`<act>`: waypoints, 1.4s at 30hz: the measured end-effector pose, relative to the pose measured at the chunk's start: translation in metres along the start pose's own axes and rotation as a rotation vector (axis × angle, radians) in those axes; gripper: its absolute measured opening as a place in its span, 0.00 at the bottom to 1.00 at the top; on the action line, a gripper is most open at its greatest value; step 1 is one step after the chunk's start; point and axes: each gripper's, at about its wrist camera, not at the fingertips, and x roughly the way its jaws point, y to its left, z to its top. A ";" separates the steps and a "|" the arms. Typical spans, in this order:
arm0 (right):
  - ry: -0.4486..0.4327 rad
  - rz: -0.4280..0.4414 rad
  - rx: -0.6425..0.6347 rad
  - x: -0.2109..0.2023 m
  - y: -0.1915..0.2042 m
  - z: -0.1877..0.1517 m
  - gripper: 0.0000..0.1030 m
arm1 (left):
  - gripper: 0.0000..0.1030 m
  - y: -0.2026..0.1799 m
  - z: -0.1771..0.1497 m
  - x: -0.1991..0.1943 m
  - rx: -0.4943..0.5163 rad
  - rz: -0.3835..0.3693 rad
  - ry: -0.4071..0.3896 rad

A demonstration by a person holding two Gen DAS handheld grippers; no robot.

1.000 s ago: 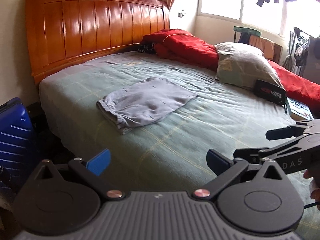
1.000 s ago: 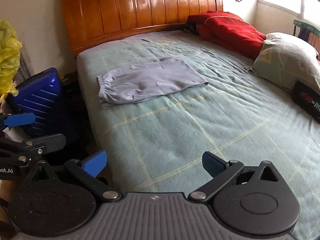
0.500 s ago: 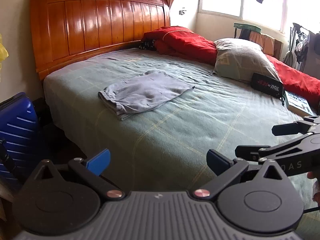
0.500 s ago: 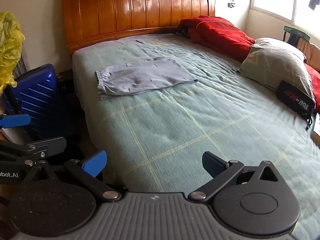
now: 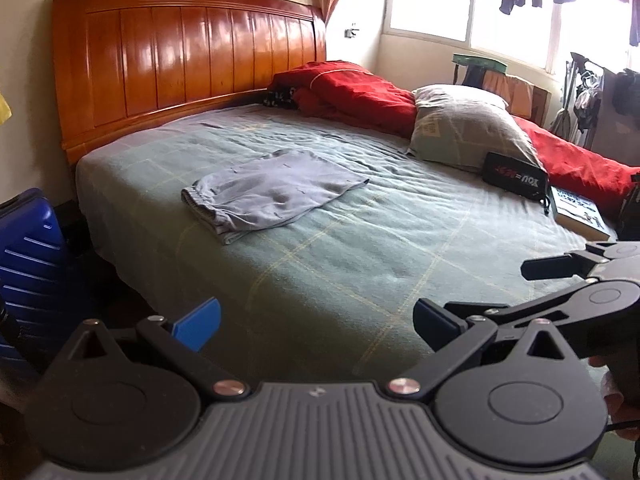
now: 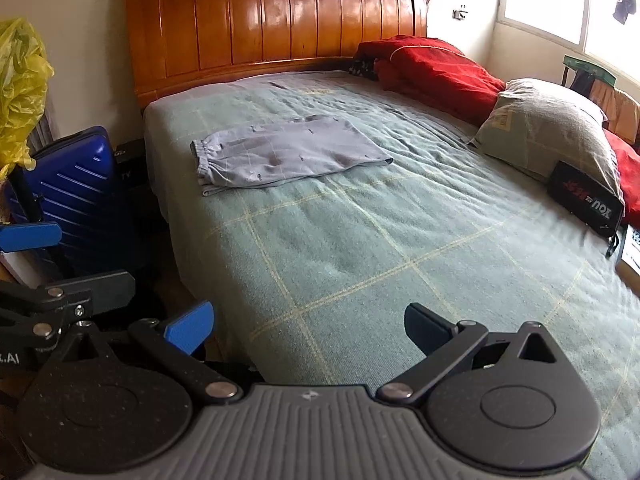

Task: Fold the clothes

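Fingers of both grippers spread wide, holding nothing: left gripper [image 5: 316,320] low in its frame, right gripper [image 6: 308,326] likewise, each hovering off the near edge of the bed [image 6: 360,264]. Task item: grey garment [image 5: 272,192], lying flat on the green blanket, upper centre-left of both frames, well apart from all fingertips and ahead-left of them. Long axis runs left to right across the frame, gathered waistband at the left end near the bed's side edge, narrower end pointing right toward the pillow [image 5: 468,132]. Left gripper judged slightly nearer. Open blanket lies between fingers and garment; room all round. Clutter confined to the right: black pouch [image 5: 514,176], book [image 5: 580,212], red quilt [image 5: 360,88]. Blue suitcase [image 6: 72,196] beside the bed at left.
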 end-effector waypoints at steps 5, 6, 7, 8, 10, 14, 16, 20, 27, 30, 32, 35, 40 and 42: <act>-0.007 -0.015 -0.010 0.008 0.002 0.006 1.00 | 0.99 0.001 0.004 0.007 -0.004 0.000 0.006; -0.007 -0.016 -0.009 0.010 0.002 0.007 1.00 | 0.99 0.002 0.005 0.009 -0.002 0.001 0.009; -0.006 -0.017 -0.009 0.012 0.002 0.009 1.00 | 0.99 0.003 0.007 0.011 0.001 0.002 0.011; -0.006 -0.017 -0.009 0.014 0.002 0.010 1.00 | 0.99 0.004 0.008 0.012 0.006 0.002 0.014; -0.005 -0.021 -0.008 0.018 0.001 0.012 1.00 | 0.99 0.005 0.011 0.017 0.011 -0.002 0.020; -0.003 -0.040 -0.023 0.026 0.003 0.016 1.00 | 0.99 0.009 0.014 0.027 0.008 -0.014 0.044; 0.001 -0.048 -0.027 0.030 0.004 0.017 1.00 | 0.99 0.011 0.014 0.031 0.001 -0.013 0.052; 0.014 -0.042 -0.019 0.036 0.004 0.017 1.00 | 0.99 0.013 0.014 0.035 0.002 -0.010 0.061; 0.019 -0.048 -0.018 0.038 0.005 0.017 1.00 | 0.99 0.014 0.013 0.039 -0.002 -0.019 0.069; 0.022 -0.049 -0.014 0.040 0.005 0.016 1.00 | 0.99 0.015 0.013 0.041 -0.003 -0.020 0.071; 0.021 -0.048 -0.012 0.040 0.005 0.016 1.00 | 0.99 0.016 0.013 0.040 -0.002 -0.019 0.069; 0.020 -0.046 -0.012 0.040 0.006 0.017 1.00 | 0.99 0.017 0.013 0.039 -0.004 -0.017 0.067; 0.016 -0.049 -0.013 0.039 0.006 0.017 1.00 | 0.99 0.018 0.014 0.039 -0.009 -0.019 0.064; 0.015 -0.050 -0.013 0.039 0.007 0.017 1.00 | 0.99 0.019 0.013 0.039 -0.010 -0.020 0.065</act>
